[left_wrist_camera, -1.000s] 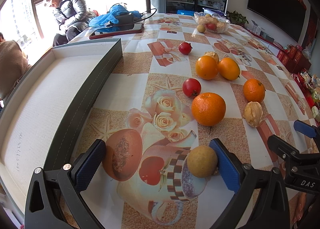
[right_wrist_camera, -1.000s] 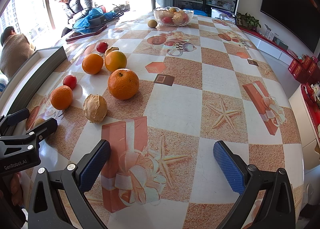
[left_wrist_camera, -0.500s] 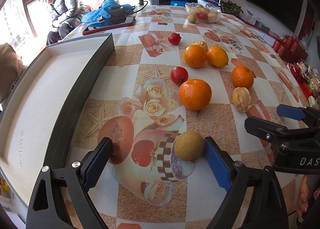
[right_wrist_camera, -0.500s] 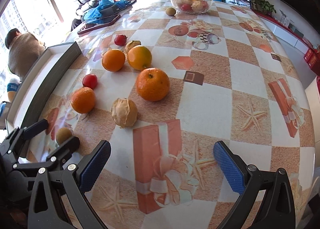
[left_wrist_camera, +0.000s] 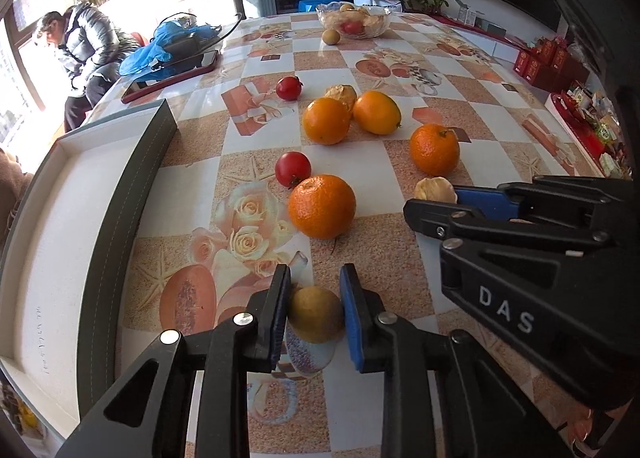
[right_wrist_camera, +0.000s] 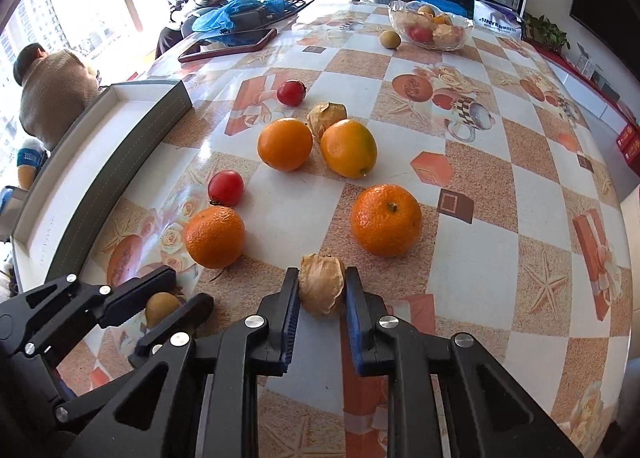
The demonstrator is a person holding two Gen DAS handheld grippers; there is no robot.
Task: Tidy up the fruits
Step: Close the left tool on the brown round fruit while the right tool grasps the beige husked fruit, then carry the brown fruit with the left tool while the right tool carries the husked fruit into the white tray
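Now both tools closed: left tool [left_wrist_camera: 315, 314] on longan [left_wrist_camera: 316, 314], right tool [right_wrist_camera: 322, 292] on physalis [right_wrist_camera: 321, 288]

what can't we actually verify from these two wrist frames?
- Tray: near end cut off by the frame edge in both views, so its full contents are unknown.
- Right claw on the husked fruit: in the left wrist view its own fingers hide most of the fruit.
- Left claw on the round yellow-brown fruit: underside hidden, so lift-off is unclear.
- Glass bowl: contents too small to identify.

left gripper [left_wrist_camera: 314, 312] closed on yellow-brown fruit [left_wrist_camera: 316, 314] | right gripper [right_wrist_camera: 321, 306] closed on husked fruit [right_wrist_camera: 321, 289]
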